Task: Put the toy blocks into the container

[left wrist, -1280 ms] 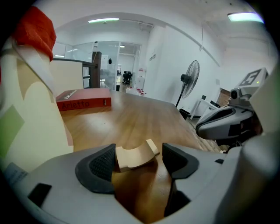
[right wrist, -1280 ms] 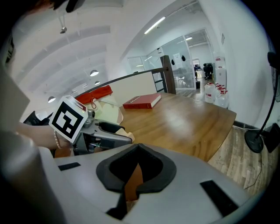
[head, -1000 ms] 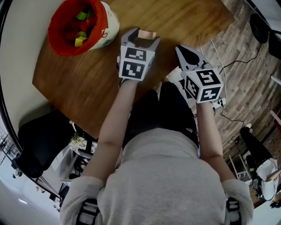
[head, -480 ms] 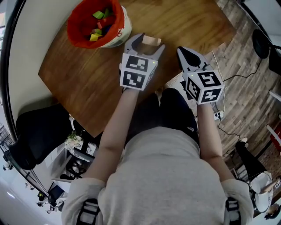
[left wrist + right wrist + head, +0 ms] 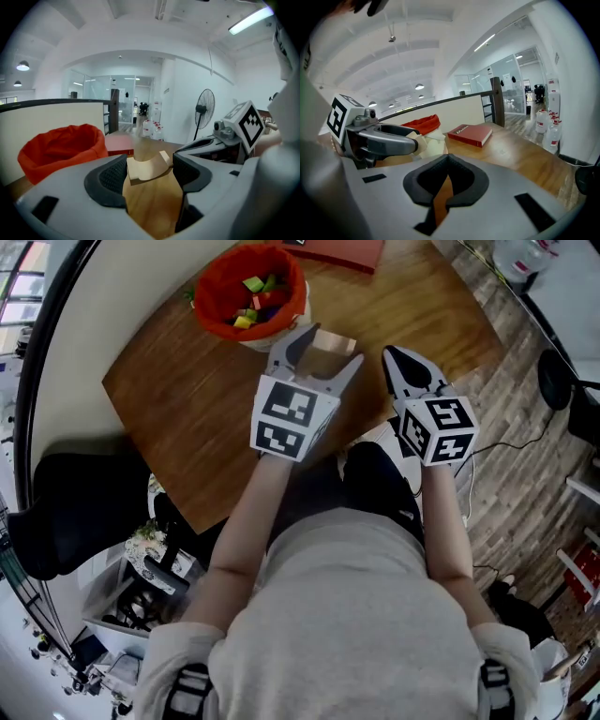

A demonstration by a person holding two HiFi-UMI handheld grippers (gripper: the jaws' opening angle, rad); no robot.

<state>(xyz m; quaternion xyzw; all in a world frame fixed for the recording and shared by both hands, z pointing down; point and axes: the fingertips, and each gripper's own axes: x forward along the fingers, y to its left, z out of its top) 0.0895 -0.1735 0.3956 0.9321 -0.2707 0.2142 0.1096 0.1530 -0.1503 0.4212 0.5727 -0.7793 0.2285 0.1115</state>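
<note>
A pale wooden arch block (image 5: 330, 341) sits between the jaws of my left gripper (image 5: 317, 339), which is shut on it above the table. In the left gripper view the arch block (image 5: 146, 169) fills the gap between both dark pads (image 5: 111, 177). The container (image 5: 251, 292), a white pot with a red liner, holds several coloured blocks and stands just beyond and left of that gripper. The left gripper view shows the container (image 5: 61, 149) at the left. My right gripper (image 5: 401, 360) hovers at the table's right edge, shut and empty, its pads (image 5: 461, 174) pressed together.
A red book (image 5: 333, 251) lies at the far edge of the wooden table (image 5: 187, 418), behind the container; the book (image 5: 469, 133) also shows in the right gripper view. A dark chair (image 5: 75, 512) stands left of the table. Cables trail on the floor at the right.
The left gripper with the wooden block has come closer to the container. The right gripper has stayed beside it at the table's edge, shut.
</note>
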